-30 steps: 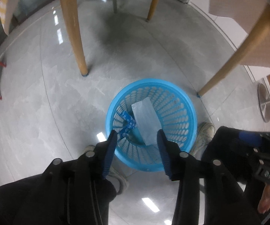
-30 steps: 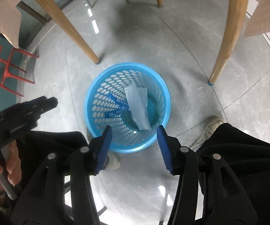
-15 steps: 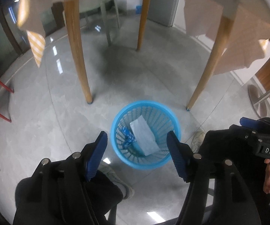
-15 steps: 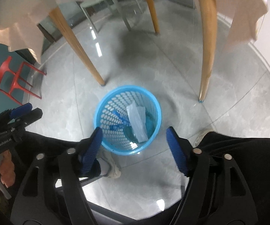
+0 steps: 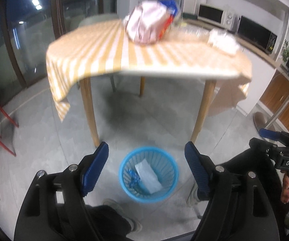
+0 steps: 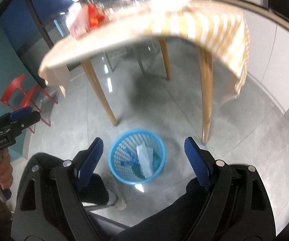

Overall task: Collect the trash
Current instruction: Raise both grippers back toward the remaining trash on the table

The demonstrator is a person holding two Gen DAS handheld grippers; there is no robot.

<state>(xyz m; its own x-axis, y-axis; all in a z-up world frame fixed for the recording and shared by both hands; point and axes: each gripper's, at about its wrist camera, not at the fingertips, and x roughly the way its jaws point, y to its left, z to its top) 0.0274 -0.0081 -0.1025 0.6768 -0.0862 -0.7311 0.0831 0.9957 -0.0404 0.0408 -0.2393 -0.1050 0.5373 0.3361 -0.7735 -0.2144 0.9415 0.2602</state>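
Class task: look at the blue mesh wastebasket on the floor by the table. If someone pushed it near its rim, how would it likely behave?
The blue wastebasket looks like thin perforated plastic, so probably light. It holds only a pale wrapper and small scraps, so it would likely slide on the glossy floor. Pushed high, it might tip.

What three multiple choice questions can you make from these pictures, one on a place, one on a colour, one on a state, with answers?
1. Where does the basket stand?
A. on the table
B. on the floor by the table legs
C. on the red chair

2. What colour is the basket?
A. blue
B. green
C. white

3. What is between the left hand-held gripper's pads?
A. a wrapper
B. a cup
C. nothing

Answers: 1 B, it sits on the grey floor below the table. 2 A, its mesh wall is bright blue. 3 C, the jaws stand apart, opening, with only the basket far below.
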